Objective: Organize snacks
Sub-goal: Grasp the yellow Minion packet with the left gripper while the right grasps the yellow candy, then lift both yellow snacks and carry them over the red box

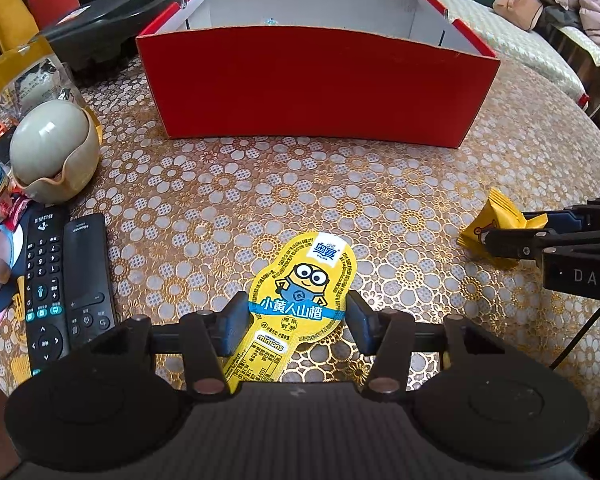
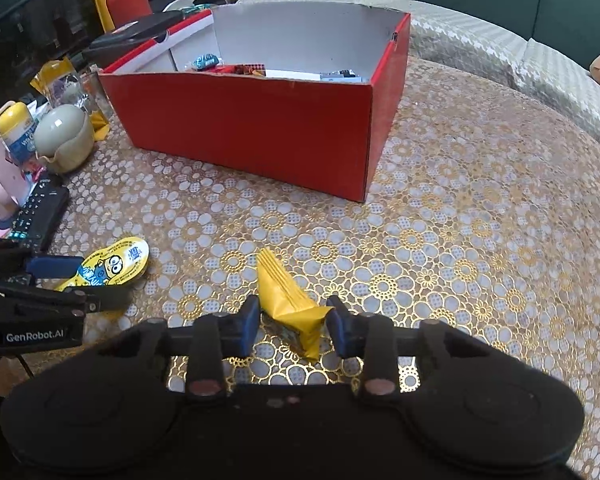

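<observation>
bright, even indoor light; gold tablecloth [image 1: 340, 184] glints with small glare spots, soft shadows under the red box [image 1: 316, 88], strong fisheye bending at edges, dark corners, focus mostly sharp

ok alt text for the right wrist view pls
The right hand-held gripper is shut on a crumpled yellow snack packet on a gold floral tablecloth. An open red box holding snacks stands beyond; at left, the left hand-held gripper grips a minion snack pack.

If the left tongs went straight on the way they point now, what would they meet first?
Probably the table cover just past the minion snack pack that the left tongs clamp, since they point steeply down. The red box stands further on, though depth is unclear.
</observation>
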`<state>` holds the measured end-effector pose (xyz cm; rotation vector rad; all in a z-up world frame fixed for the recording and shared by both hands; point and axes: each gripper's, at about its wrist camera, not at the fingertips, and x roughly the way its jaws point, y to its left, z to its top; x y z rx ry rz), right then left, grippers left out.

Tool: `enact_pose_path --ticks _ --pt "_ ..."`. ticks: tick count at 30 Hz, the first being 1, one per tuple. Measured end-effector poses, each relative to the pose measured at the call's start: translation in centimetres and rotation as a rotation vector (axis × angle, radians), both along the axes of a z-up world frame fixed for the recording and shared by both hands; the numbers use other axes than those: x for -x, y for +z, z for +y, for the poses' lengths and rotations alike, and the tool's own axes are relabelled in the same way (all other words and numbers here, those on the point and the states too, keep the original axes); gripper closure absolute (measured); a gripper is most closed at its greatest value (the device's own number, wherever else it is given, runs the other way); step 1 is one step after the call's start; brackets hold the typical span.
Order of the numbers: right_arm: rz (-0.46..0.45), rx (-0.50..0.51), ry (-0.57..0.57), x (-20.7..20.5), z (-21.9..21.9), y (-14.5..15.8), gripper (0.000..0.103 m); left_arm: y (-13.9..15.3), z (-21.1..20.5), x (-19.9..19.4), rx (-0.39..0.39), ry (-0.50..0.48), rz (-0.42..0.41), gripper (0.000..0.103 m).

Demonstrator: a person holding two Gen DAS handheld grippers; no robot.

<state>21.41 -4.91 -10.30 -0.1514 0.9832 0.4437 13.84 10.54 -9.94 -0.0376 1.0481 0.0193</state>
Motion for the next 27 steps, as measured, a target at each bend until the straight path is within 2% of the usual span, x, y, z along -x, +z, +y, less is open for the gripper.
enact_pose_path --ticks 10,14,27 --pt "-0.003 -0.036 -0.031 0.8 -1.5 0.8 0.071 0.9 -0.5 1.0 0.014 0.006 -0.017 0.052" --pt "-0.017 -0.066 -0.034 1.0 -2.0 2.0 0.071 1.9 -0.7 1.3 0.018 0.008 -0.037 0.052" --pt "-0.124 -0.147 0.006 -0.6 -1.9 8.1 0.071 8.0 -1.0 -0.6 0.001 0.021 -0.173 0.052"
